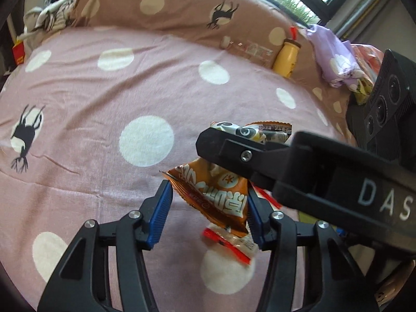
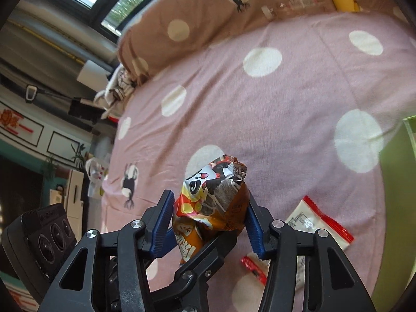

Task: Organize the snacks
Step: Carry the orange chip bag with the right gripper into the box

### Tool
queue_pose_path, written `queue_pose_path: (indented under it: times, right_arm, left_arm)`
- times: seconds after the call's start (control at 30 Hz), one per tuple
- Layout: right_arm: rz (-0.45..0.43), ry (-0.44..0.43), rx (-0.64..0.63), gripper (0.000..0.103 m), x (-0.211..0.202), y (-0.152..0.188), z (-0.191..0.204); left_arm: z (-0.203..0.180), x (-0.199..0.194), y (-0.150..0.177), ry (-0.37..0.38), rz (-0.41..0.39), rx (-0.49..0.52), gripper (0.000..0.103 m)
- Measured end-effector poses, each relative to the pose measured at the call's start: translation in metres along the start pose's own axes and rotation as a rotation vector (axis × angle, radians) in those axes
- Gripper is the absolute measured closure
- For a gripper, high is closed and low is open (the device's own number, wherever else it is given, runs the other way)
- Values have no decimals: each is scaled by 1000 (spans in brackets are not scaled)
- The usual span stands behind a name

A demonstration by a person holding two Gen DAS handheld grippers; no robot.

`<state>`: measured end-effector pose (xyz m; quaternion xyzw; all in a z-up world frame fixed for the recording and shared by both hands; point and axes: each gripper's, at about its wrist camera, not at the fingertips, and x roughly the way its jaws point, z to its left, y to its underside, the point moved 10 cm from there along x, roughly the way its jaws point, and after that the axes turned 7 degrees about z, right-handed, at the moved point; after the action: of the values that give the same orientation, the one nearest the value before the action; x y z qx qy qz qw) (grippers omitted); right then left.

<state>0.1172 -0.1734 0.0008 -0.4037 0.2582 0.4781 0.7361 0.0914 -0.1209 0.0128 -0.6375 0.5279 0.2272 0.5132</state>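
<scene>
An orange foil snack packet (image 1: 215,195) printed with white characters is clamped between the blue ribbed pads of the left hand-held gripper (image 1: 209,209), above a pink bedsheet with white dots (image 1: 104,91). The same packet (image 2: 210,205) is also squeezed at its crumpled cartoon-printed end by the right hand-held gripper (image 2: 209,219). Below and to the right of the right hand-held gripper, two white sachets with red edges (image 2: 319,221) are seen lying on the bedsheet. A yellow plastic bottle (image 1: 286,58) is propped far ahead against a brown dotted pillow (image 1: 169,5).

two orange snack packets (image 1: 215,195), two red-edged white packets (image 2: 319,221), one yellow bottle (image 1: 286,58), one clear bottle (image 1: 249,48)
</scene>
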Motion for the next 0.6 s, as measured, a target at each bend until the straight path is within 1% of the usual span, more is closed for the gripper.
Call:
queue_pose_path:
  times: [0.2,0.33,0.47,0.6]
  right_arm:
    - [-104,-23,8,49,-56,4,9]
    - [-168,-26,16,49,-89,9,10]
    - [-229,-16,27,49,-119,15,6]
    - [-288,8,47,49,-149,23,-6]
  left_arm:
    - [-39,-36,1,18,-66,83,49]
    - [-66,-51,3,26,-97,141,49]
    - [-92,-63,8,53,-114,188,49]
    - [-119,-66,14,81,-117,242,49]
